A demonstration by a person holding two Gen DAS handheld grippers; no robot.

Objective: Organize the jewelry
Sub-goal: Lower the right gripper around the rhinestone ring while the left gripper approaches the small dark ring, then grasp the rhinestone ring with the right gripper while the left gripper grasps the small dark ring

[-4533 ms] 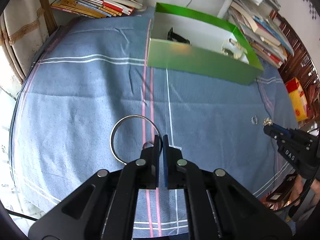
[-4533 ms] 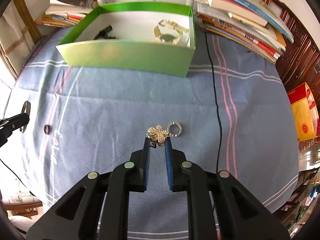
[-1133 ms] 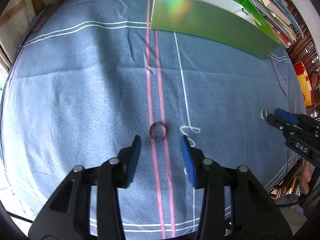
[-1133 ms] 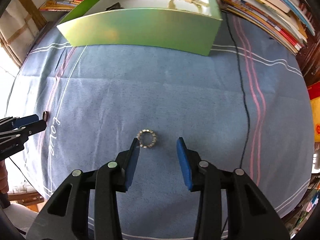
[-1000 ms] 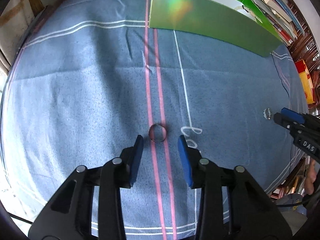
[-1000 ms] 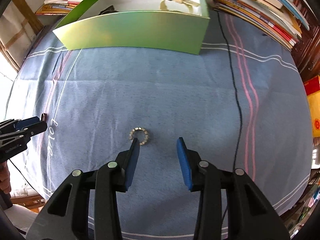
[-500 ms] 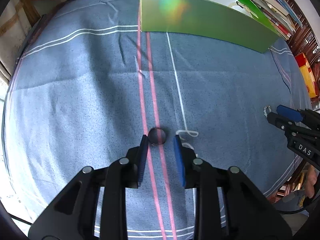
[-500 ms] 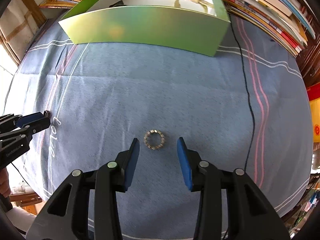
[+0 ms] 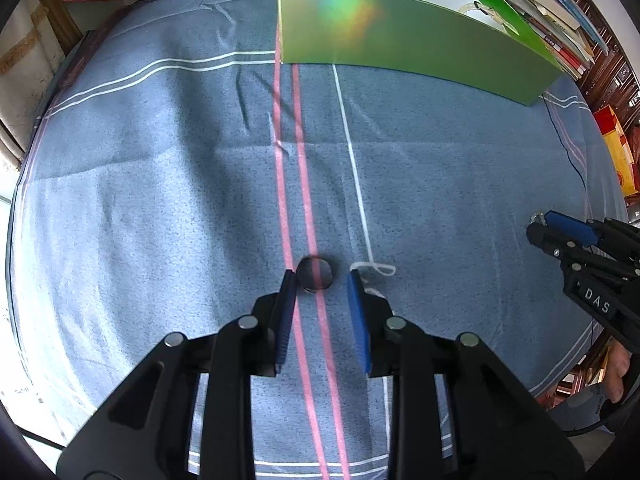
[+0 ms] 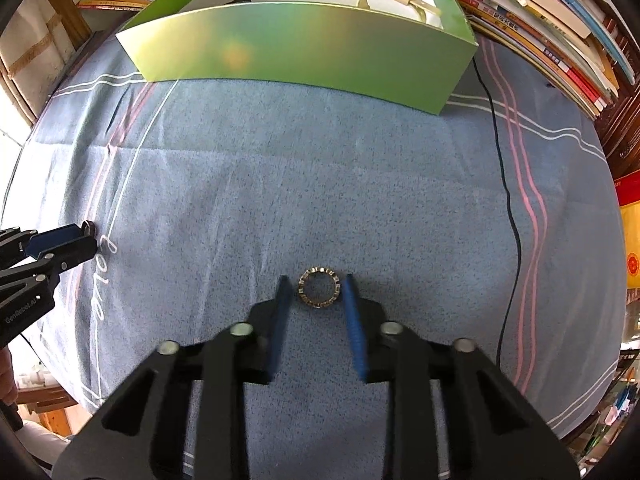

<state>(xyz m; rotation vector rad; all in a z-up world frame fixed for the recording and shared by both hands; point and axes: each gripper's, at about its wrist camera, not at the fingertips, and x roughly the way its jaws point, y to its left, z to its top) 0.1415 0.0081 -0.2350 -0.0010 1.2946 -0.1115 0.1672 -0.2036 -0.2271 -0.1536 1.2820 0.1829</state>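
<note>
Left wrist view: the left gripper [image 9: 322, 280] points steeply down at a blue cloth [image 9: 168, 184] spread over the surface, with 2 pink stripes [image 9: 294, 184] running under it. A plain dark ring [image 9: 315, 274] lies flat on those stripes, right between the tips of the blue pads [image 9: 286, 292]. The left pad is at the ring's edge, while a slim gap shows between the ring and the right pad, so the jaws stand narrowly parted around it, not pressing. At the right edge of this view the right gripper [image 9: 538, 225] reaches in low over the cloth.

From the right wrist view, the right gripper [image 10: 315, 286] also points down, and its jaws are closing. A studded ring [image 10: 319, 287] lies flat on the cloth between the pads; the right pad is at its rim and the left pad stands a little off, so it is not yet pinched. The pads look slightly blurred. The left gripper [image 10: 86, 236] shows at the left edge beside embroidered white lettering [image 10: 102, 276].

Beyond both rings, well apart from them, a green box [image 10: 304, 60] sits on the cloth with a gold bracelet [image 10: 396, 0] inside its white interior. A black cable [image 10: 510, 208] runs down the cloth at the right, and stacked books [image 10: 560, 40] line the far edge.
</note>
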